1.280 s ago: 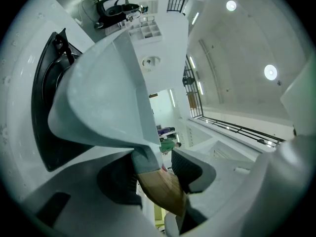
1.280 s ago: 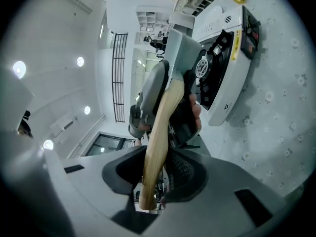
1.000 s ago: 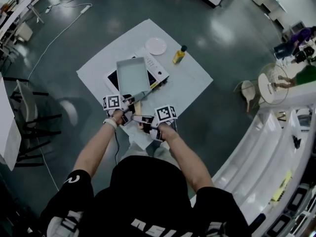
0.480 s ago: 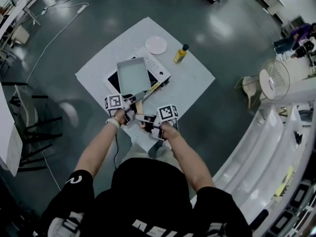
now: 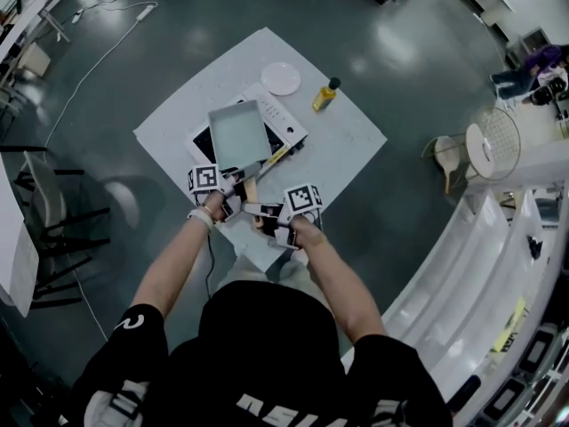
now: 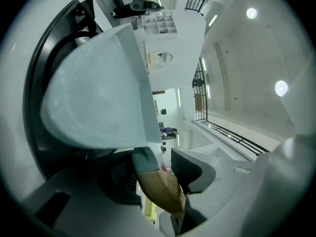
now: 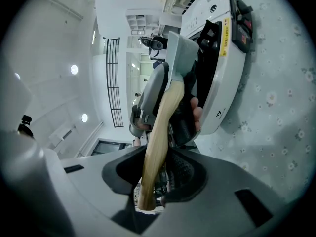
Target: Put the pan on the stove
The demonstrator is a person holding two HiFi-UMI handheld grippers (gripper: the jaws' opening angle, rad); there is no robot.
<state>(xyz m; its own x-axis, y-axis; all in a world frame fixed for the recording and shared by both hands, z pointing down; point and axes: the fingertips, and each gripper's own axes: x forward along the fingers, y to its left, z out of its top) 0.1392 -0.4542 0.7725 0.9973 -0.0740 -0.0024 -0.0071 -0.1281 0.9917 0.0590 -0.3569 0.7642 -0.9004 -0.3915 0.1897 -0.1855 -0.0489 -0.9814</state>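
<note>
Grey-blue pan (image 5: 238, 136), brown handle (image 7: 159, 122) — white stove (image 5: 284, 124), perhaps black-topped.

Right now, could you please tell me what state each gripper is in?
Left gripper: tongs closed on the pan handle, near the pan.
Right gripper: tongs closed on the pan handle's end.

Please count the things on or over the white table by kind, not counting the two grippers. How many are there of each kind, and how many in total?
pan: 1
stove: 1
plate: 1
bottle: 1
Total: 4
</note>
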